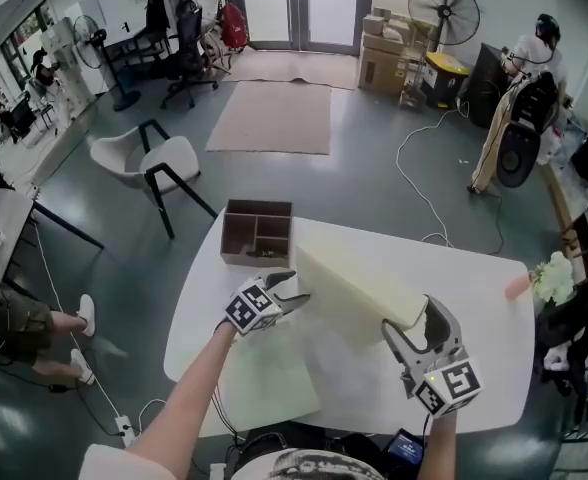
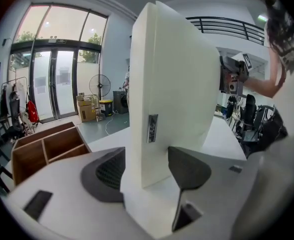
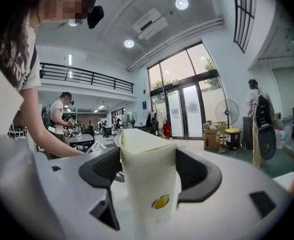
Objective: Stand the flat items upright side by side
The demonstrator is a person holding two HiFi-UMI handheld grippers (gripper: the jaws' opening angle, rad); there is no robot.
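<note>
Head view: folder (image 1: 359, 283) tilted above table (image 1: 474, 298).
Right gripper (image 1: 414, 333) clamps one end, bearing it; left gripper (image 1: 292, 290) jaws are opening around the other, I judge for regripping.

- White chair (image 1: 144, 161) w/ black legs on floor (image 1: 364, 183) ahead of my table (image 1: 494, 313).
- Beige rug (image 1: 272, 118) beyond it, nr glass doors (image 1: 304, 3).
- Standing fan (image 1: 444, 11) & cardboard boxes (image 1: 382, 63) far right.
- White cable (image 1: 411, 183) across floor.

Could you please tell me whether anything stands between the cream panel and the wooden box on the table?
Nothing visible does. In the head view, the far end of the cream panel already reaches the right wall of the wooden box, above the white table, with no object between them.
</note>
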